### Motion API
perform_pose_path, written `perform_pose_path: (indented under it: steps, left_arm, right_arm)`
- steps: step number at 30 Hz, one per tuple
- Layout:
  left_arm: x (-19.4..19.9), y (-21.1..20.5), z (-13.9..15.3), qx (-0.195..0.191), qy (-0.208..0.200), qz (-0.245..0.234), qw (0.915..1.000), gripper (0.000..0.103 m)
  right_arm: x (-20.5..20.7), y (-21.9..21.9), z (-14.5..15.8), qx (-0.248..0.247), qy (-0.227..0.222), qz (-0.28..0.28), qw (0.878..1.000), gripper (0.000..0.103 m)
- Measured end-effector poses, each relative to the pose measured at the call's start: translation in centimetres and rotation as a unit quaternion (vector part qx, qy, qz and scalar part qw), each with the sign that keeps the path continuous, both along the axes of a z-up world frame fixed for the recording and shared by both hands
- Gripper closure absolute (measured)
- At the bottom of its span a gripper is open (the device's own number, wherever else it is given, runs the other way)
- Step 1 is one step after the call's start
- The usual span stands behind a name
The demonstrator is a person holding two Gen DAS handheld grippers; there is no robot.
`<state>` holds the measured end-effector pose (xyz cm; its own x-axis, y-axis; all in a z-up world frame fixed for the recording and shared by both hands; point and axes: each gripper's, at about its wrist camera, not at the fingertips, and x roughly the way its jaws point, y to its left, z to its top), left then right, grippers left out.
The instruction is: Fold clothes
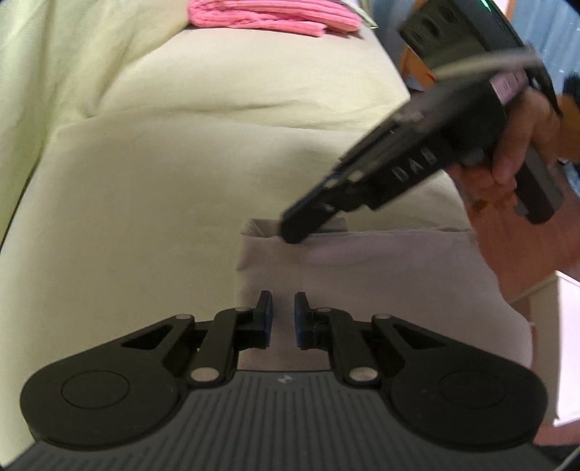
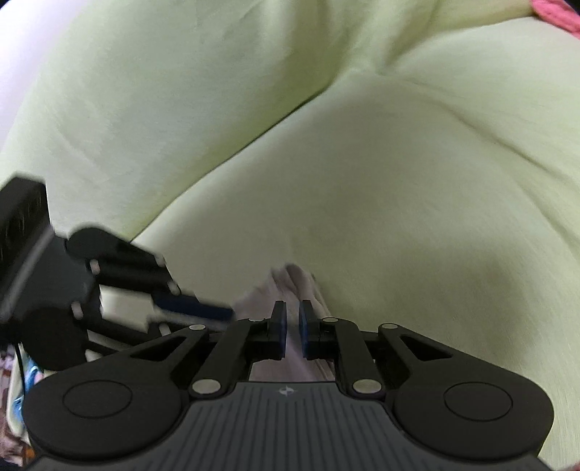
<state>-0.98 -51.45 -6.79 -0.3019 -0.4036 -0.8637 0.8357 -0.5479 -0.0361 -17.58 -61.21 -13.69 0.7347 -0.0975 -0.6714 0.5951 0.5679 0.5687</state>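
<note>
A pale beige-grey folded garment (image 1: 362,275) lies on a light green sofa cushion (image 1: 145,203). My left gripper (image 1: 283,295) sits at the garment's near edge, its jaws a small gap apart with cloth between them. My right gripper (image 1: 295,232) comes down from the right and its tip rests on the garment's far folded edge. In the right wrist view my right gripper (image 2: 293,306) has its jaws narrowly apart over the garment (image 2: 290,282), with cloth between them. The left gripper (image 2: 221,311) reaches in from the left there.
A folded pink garment (image 1: 272,16) lies at the far end of the sofa, also showing in the right wrist view (image 2: 554,12). A hand (image 1: 507,174) holds the right gripper. The sofa's back cushion (image 2: 181,90) rises behind the seat.
</note>
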Motion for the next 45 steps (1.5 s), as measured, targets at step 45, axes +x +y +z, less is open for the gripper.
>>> perform_pose_path:
  steps: [45]
  left_arm:
    - [0.8,-3.2,2.3,-0.042,-0.006,-0.047,0.9980,0.092]
  right_arm:
    - [-1.0,0.9,-2.1,-0.001,0.068,0.098,0.993,0.082]
